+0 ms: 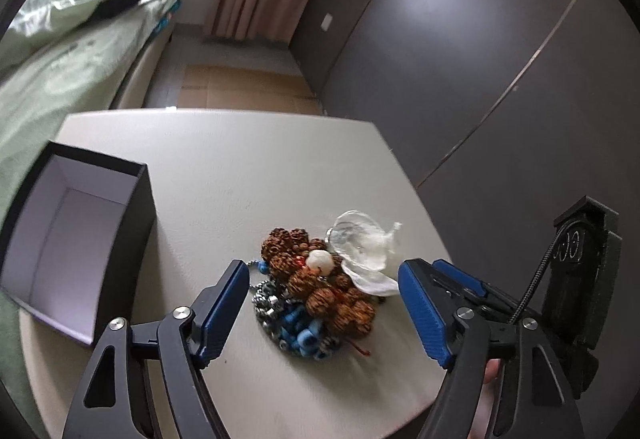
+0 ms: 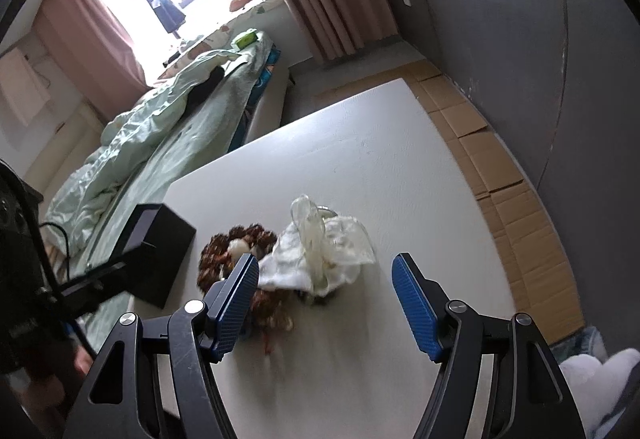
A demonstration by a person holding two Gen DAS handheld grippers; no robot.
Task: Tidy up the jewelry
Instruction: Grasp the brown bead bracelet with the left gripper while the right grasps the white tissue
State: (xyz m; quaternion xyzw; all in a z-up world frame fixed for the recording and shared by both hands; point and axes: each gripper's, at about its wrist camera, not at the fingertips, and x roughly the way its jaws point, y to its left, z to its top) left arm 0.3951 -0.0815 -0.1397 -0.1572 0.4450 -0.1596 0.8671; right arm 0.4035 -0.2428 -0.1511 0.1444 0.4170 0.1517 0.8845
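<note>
Where cardboard (image 2: pixel 508 175) lines floor, table (image 1: pixel 224 175) stands.

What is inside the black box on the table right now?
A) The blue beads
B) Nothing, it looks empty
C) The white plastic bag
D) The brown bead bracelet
B: the left wrist view looks into the open black box and shows only its bare pale lining, while the brown bead bracelet, blue beads and white plastic bag all lie in a pile on the table beside it.
</note>
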